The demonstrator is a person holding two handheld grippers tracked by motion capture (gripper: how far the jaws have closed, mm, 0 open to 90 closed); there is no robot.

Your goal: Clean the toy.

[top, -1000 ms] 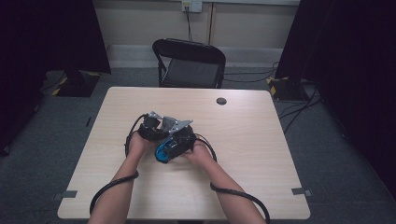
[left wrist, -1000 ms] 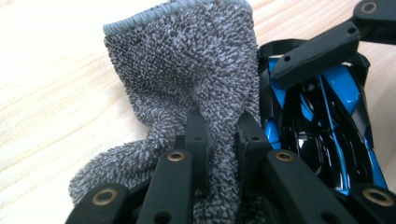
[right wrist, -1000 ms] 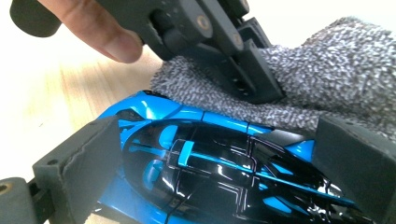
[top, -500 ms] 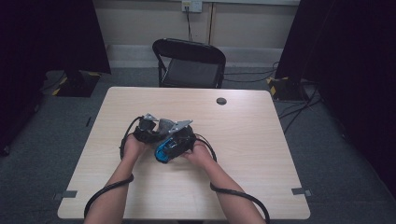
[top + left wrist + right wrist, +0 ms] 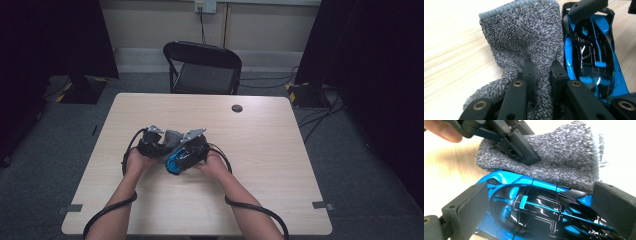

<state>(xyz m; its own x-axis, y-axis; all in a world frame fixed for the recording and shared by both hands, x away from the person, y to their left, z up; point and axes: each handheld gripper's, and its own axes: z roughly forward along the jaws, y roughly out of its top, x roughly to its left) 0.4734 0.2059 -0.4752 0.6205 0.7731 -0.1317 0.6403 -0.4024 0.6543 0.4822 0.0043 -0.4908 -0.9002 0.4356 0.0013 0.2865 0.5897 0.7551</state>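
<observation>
My left gripper (image 5: 543, 66) is shut on a bunched grey terry cloth (image 5: 524, 32), which lies against the side of a blue and black toy car (image 5: 589, 55). My right gripper (image 5: 541, 205) is shut on the car (image 5: 536, 202), one jaw at each end. In the right gripper view the cloth (image 5: 564, 165) rests along the car's far side, with the left gripper (image 5: 521, 147) pinching it from above. From the high view both grippers meet at the table's middle left: left gripper (image 5: 161, 142), cloth (image 5: 172, 136), car (image 5: 175, 161), right gripper (image 5: 186, 154).
The light wooden table (image 5: 280, 165) has a small black round disc (image 5: 237, 108) near its far edge. A black folding chair (image 5: 202, 70) stands behind the table. Cables loop from both grippers toward the near edge.
My left gripper with the cloth has shifted a little to the left along the car. The right gripper and the car have stayed put.
</observation>
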